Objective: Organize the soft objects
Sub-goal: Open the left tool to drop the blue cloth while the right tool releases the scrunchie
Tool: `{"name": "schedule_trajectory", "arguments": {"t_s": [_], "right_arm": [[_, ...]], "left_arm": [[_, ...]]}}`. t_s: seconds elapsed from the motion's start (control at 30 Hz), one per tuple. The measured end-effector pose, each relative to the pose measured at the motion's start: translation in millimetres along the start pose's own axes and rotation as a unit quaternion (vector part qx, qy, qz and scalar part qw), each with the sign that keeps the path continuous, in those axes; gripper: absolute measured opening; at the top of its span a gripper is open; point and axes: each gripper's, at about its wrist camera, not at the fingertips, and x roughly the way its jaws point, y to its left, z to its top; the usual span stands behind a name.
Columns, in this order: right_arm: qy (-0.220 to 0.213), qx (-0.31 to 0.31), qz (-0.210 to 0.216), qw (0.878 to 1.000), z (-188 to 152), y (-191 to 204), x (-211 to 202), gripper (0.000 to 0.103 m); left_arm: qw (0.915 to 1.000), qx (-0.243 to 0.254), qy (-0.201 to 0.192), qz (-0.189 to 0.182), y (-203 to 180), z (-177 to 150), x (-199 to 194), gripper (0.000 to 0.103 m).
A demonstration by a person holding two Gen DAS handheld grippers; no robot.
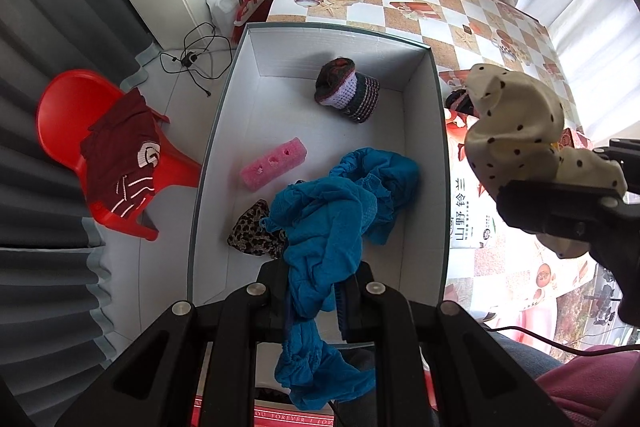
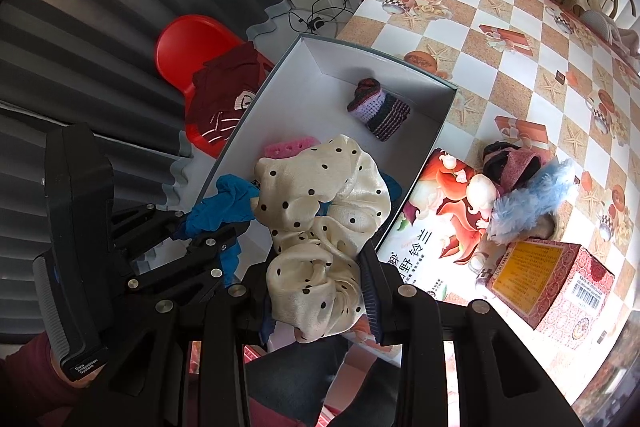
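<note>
Left wrist view: left gripper (image 1: 320, 291) clamped on blue cloth (image 1: 328, 223), right gripper (image 2: 316, 279) on dotted cloth (image 2: 320, 223); blue tail hung outside box (image 1: 436, 155) near edge (snag risk).

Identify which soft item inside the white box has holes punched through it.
The pink foam block, lying near the box's left wall; it shows three holes, unlike the striped knit roll, leopard cloth and blue fabric.

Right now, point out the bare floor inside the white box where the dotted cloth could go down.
Bare floor in the white box: the far-left corner beside the knitted roll, and the right side between that roll and the blue cloth. The near-left is crowded: pink sponge, leopard cloth and blue cloth bunch together.
</note>
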Motion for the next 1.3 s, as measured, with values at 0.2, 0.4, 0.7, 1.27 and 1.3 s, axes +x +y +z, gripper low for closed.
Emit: {"name": "schedule_trajectory", "arguments": {"t_s": [0.2,0.4,0.7,1.27,1.3], "right_arm": [[0.0,0.0,0.0,1.0,0.2,-0.3,0.8,0.036],[0.001,-0.002,0.001,1.0,1.2,0.3,2.0,0.036],[0.002,-0.002,0.001,1.0,2.3,-0.1,2.8,0.036],[0.004,-0.004,0.0,1.0,4.1,0.7,4.9,0.036],[0.004,-0.004,0.001,1.0,4.2,0.6,4.9,0.036]], "left_arm": [[1.0,-0.001,0.0,0.001,0.0,0.0,-0.1,0.018],[1.0,-0.001,0.001,0.001,0.8,-0.6,1.2,0.018],[1.0,-0.002,0.003,0.003,3.3,-1.3,4.5,0.018],[1.0,-0.005,0.006,0.006,5.3,0.0,7.0,0.018],[0.9999,-0.005,0.006,0.006,6.1,-0.1,7.2,0.018]]}}
